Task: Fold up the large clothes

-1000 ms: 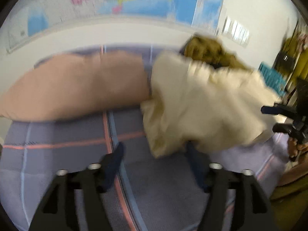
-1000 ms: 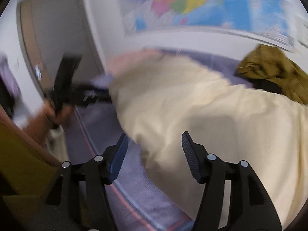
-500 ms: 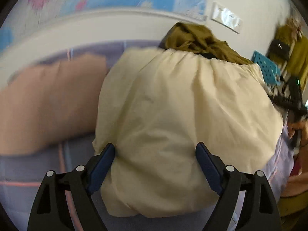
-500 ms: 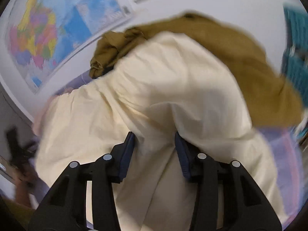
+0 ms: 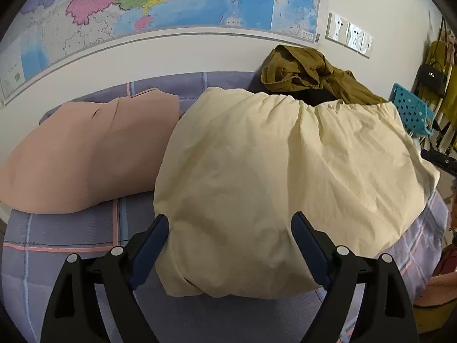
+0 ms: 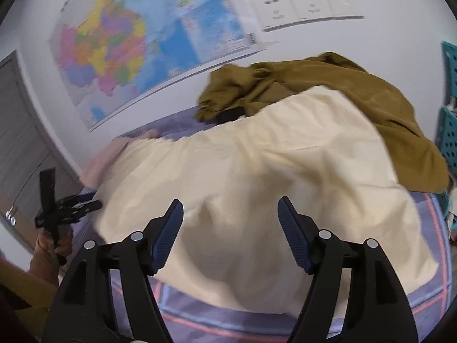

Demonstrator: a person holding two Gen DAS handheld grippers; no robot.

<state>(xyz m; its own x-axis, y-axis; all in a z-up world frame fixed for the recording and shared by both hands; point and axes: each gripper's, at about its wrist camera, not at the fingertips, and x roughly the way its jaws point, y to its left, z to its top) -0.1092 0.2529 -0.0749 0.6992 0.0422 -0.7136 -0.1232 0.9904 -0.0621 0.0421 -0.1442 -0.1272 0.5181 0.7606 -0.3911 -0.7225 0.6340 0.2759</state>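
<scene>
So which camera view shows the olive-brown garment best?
The right wrist view: the olive-brown garment spreads wide there behind the cream garment, though slightly blurred. The left wrist view shows it sharper but smaller, mostly its crumpled top.

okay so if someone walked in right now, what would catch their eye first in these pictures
Most likely the big pale yellow garment, lying rumpled across the middle of the checked bed sheet with both open grippers over its near edge. Next, the bright map on the wall behind, and the olive garment heaped at the far side.
</scene>
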